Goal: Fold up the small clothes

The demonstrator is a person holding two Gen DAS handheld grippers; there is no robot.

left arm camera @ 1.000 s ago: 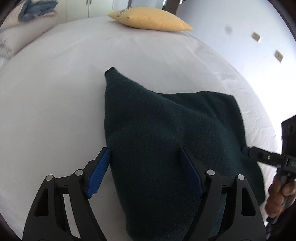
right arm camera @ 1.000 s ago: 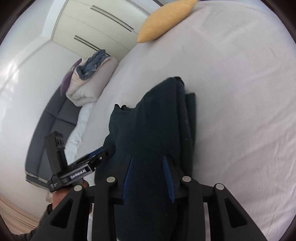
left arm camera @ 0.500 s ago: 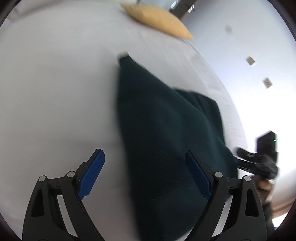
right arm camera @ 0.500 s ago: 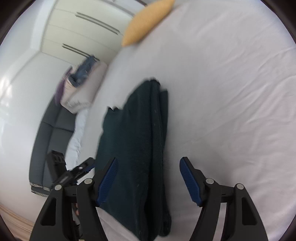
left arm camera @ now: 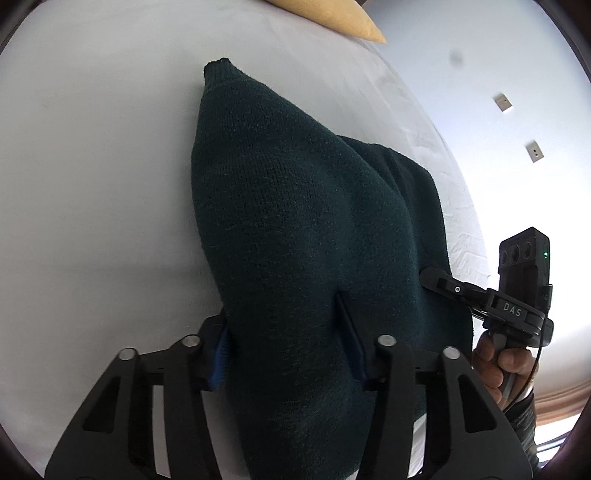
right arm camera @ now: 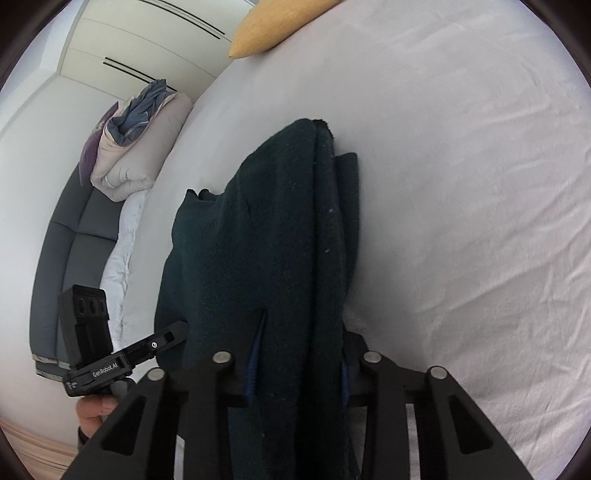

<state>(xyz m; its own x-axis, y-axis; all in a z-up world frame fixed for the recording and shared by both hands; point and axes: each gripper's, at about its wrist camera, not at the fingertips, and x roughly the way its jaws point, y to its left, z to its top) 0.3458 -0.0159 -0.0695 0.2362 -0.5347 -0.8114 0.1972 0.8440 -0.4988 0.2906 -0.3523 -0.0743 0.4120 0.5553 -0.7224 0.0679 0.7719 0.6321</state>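
A dark green knitted sweater [left arm camera: 295, 203] lies folded lengthwise on the white bed sheet [left arm camera: 92, 166], its narrow end pointing away. My left gripper [left arm camera: 284, 332] has the near edge bunched between its blue pads, and its jaws are closing on the fabric. In the right wrist view the same sweater [right arm camera: 266, 221] runs up from my right gripper [right arm camera: 299, 354], whose jaws are also closing, with a thick fold pinched between the pads. Each gripper shows in the other's view, hand-held, at the sweater's side: the right gripper [left arm camera: 436, 280] and the left gripper [right arm camera: 177, 330].
A yellow pillow [right arm camera: 266, 29] lies at the far end of the bed. A folded duvet with clothes on top [right arm camera: 136, 147] rests on a grey sofa [right arm camera: 74, 240] beside the bed. White wardrobe doors [right arm camera: 147, 44] stand behind. Bare sheet [right arm camera: 461, 184] stretches to the right.
Half a second ago both pairs of jaws stood wide apart over the sweater. Now both have narrowed onto its near edge, and the fabric bunches between the pads.
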